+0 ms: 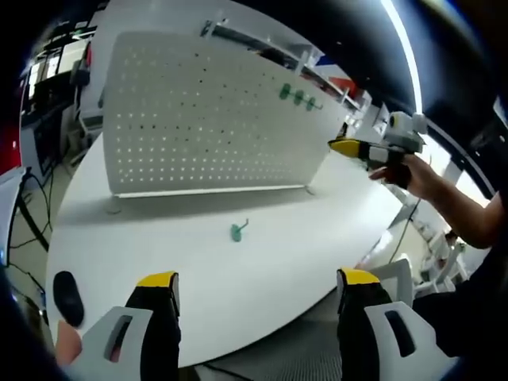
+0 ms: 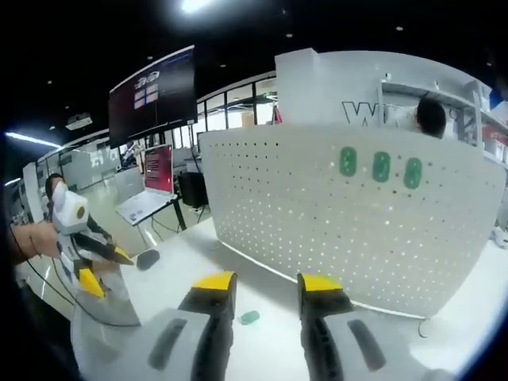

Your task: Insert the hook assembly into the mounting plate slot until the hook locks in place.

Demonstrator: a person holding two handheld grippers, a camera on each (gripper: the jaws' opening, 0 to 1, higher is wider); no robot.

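Three green hooks (image 2: 381, 166) already sit on the white perforated mounting plate (image 1: 206, 119); both your grippers' fingers stand apart, empty. Next, pick up the loose green hook (image 1: 239, 231) from the white counter (image 1: 238, 270).

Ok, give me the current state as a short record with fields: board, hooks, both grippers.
board: white pegboard standing upright on the white table
mounted hooks: three green hooks in a row near the board's upper edge
loose hook: one green hook lying on the table in front of the board, apart from it
left gripper: open, holding nothing, low over the near table edge
right gripper: open, holding nothing, facing the board
other: black mouse on the table near the left gripper
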